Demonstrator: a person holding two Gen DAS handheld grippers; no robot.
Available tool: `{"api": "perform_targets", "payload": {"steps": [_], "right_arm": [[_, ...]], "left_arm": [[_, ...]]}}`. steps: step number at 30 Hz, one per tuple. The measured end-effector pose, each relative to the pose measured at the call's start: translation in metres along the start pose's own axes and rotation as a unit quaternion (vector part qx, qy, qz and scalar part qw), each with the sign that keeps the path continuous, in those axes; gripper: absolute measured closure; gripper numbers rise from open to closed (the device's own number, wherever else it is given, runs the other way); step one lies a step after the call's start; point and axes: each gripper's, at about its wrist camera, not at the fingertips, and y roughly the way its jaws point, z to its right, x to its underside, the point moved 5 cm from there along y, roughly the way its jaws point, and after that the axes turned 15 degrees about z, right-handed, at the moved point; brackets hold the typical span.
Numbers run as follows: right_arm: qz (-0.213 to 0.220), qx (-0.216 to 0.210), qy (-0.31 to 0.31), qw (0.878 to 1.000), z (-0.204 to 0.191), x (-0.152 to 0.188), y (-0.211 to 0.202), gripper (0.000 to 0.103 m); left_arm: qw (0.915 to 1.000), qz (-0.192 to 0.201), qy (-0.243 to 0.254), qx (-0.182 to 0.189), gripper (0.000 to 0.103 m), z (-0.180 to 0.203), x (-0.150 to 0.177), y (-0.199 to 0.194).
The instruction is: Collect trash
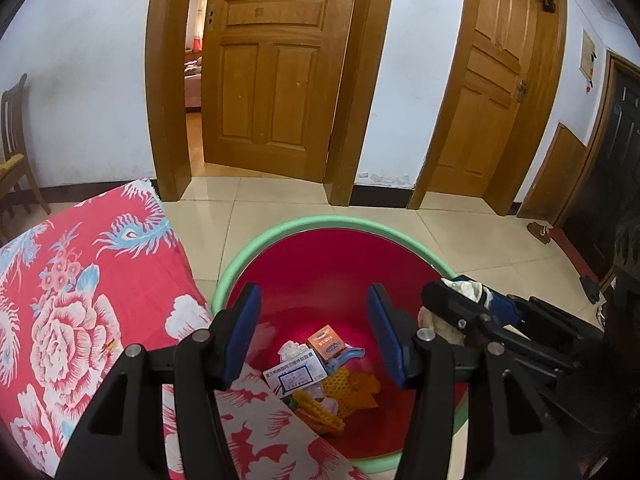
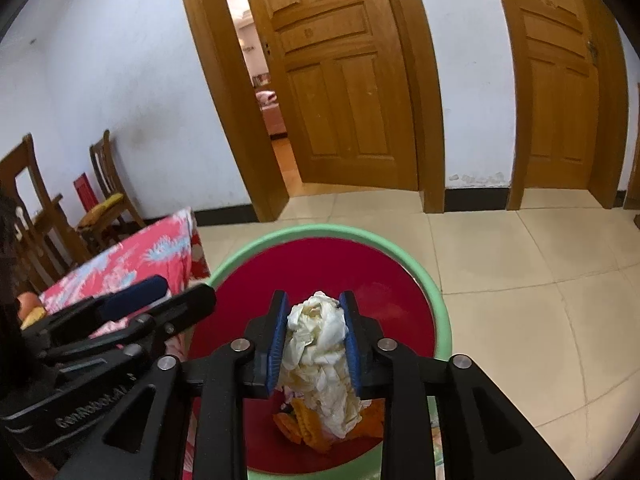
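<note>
right tongs (image 2: 316, 336): pinching 1 tissue wad (image 2: 320, 344) | left tongs (image 1: 314, 332): spread | 1 bin (image 1: 280, 226)

The bin (image 1: 280, 236) looks like glossy plastic, red inside with a smooth green rim. The wad (image 2: 320, 344) in the right gripper (image 2: 316, 340) is crinkled white paper, maybe tissue. Floral cloth (image 1: 88, 300) is matte cotton-ish. Doors (image 1: 276, 68) are varnished wood, floor tiles (image 2: 520, 320) shiny.
</note>
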Motion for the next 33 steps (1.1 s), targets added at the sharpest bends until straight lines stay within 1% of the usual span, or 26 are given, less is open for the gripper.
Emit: {"api": "perform_targets", "payload": {"steps": [1,3,5,10,13,16,18,19,20,22,23,24,25,26,28,29,31,33], "right_arm": [[-0.004,0.005,0.0,1.0,0.001,0.001,0.001,0.07],[-0.01,0.013,0.004,1.0,0.006,0.003,0.003,0.056],[-0.007,0.026,0.003,1.0,0.01,0.002,0.002,0.05],[-0.007,0.029,0.003,1.0,0.012,0.003,0.003,0.048],[-0.009,0.034,0.004,0.999,0.014,0.003,0.004,0.044],[-0.012,0.045,0.006,0.999,0.018,0.004,0.004,0.038],[-0.014,0.053,0.009,0.998,0.02,0.002,0.005,0.031],[-0.014,0.061,0.012,0.998,0.022,0.002,0.004,0.029],[-0.016,0.073,0.012,0.997,0.023,0.002,0.002,0.024],[-0.013,0.086,0.015,0.996,0.023,0.002,-0.007,0.019],[-0.005,0.086,0.02,0.996,0.02,0.0,-0.014,0.016],[0.001,0.087,0.026,0.996,0.018,-0.001,-0.02,0.009],[0.008,0.092,0.036,0.995,0.016,-0.003,-0.027,0.006],[0.016,0.095,0.048,0.994,0.014,-0.006,-0.035,0.0],[0.03,0.074,0.071,0.994,0.001,-0.011,-0.051,0.0],[0.033,0.067,0.072,0.995,-0.006,-0.013,-0.057,0.0],[0.041,0.068,0.053,0.995,-0.027,-0.017,-0.07,0.0],[0.045,0.079,0.022,0.996,-0.049,-0.018,-0.082,0.0]], "left_arm": [[1.0,-0.002,-0.003,0.001,0.047,-0.001,0.0,0.001],[1.0,-0.002,-0.006,0.003,0.047,-0.002,0.0,0.001],[1.0,-0.001,-0.005,0.003,0.047,-0.001,0.0,0.0],[1.0,-0.004,-0.006,0.002,0.047,-0.001,0.001,0.001],[1.0,-0.004,-0.003,0.001,0.047,0.0,0.0,0.001],[1.0,-0.005,0.004,0.0,0.047,0.002,0.001,0.0],[0.9998,-0.01,0.017,-0.006,0.046,0.004,0.001,-0.001],[0.9997,-0.016,0.017,-0.011,0.044,0.003,0.001,-0.003],[0.9996,-0.021,0.013,-0.013,0.04,0.001,0.0,-0.006],[0.9997,-0.019,0.005,-0.011,0.033,-0.004,-0.004,-0.018],[0.9999,-0.013,0.005,-0.01,0.028,-0.007,-0.007,-0.026],[0.9999,-0.005,0.006,-0.01,0.021,-0.01,-0.012,-0.035],[0.9999,0.007,0.008,-0.009,0.016,-0.015,-0.018,-0.047],[0.9998,0.016,0.008,-0.006,0.002,-0.019,-0.023,-0.056],[0.999,0.044,0.012,0.0,0.002,-0.026,-0.033,-0.08],[0.9981,0.058,0.019,-0.002,0.002,-0.03,-0.038,-0.094],[0.9967,0.077,0.025,-0.008,0.001,-0.04,-0.043,-0.115],[0.9962,0.084,0.022,-0.012,0.002,-0.051,-0.043,-0.131]]}}
